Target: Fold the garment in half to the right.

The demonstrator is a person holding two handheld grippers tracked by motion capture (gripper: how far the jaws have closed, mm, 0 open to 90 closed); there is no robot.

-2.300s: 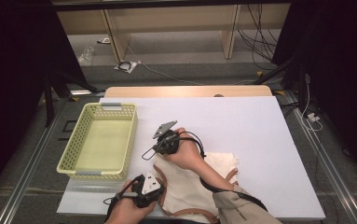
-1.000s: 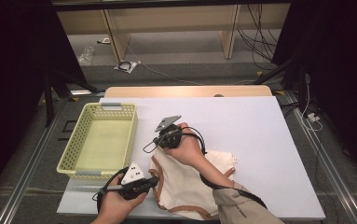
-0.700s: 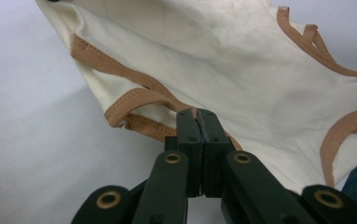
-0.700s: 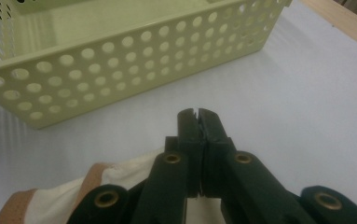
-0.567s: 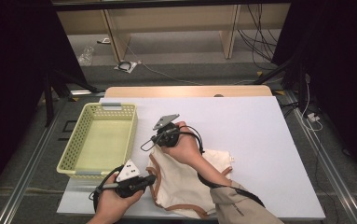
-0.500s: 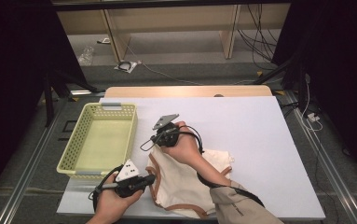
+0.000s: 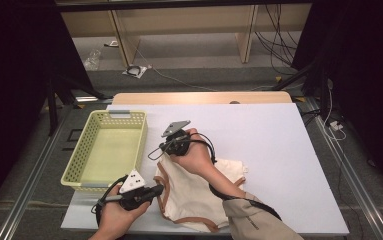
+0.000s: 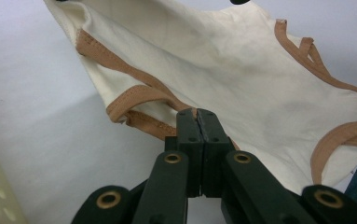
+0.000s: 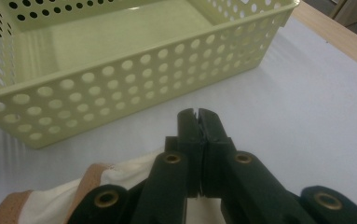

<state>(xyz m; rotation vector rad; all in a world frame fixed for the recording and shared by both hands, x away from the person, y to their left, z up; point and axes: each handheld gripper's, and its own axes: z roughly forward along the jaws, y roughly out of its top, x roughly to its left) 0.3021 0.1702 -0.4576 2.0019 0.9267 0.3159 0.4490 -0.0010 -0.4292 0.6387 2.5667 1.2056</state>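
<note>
Garment (image 7: 194, 192): cream cloth with tan trim, lying rumpled on the white bench (image 7: 279, 150), at about 6 o'clock from the bench's centre, near the front edge. Its left edge is lifted slightly between the two tongs.

Basket (image 7: 106, 150): pale green, perforated, empty, at 9 o'clock on the bench, just beside the garment but apart from it.

Left tongs (image 7: 155, 189): jaws closed, pinching the tan-trimmed hem at the garment's left edge; in the left gripper view the tips (image 8: 197, 122) meet on the trim with cloth (image 8: 241, 84) spreading away beyond them.

Right tongs (image 7: 165, 150): jaws closed at the garment's 12 o'clock corner, pointing toward the basket. In the right gripper view the tips (image 9: 197, 122) sit together with cloth (image 9: 120, 177) bunched below and behind them; whether fabric is actually caught between the tips cannot be told. The basket wall (image 9: 120, 98) stands close ahead.

Risks, as judged:
- Thin hold. Each grip appears to take only an edge; a quick lift could pull the hem free and drop that side.
- Uneven lift. If the right tongs hold nothing, the garment would hang from the left alone and drag on the bench.
- Snag. Trailing cloth may catch the basket rim and shift or tip the light basket.
</note>
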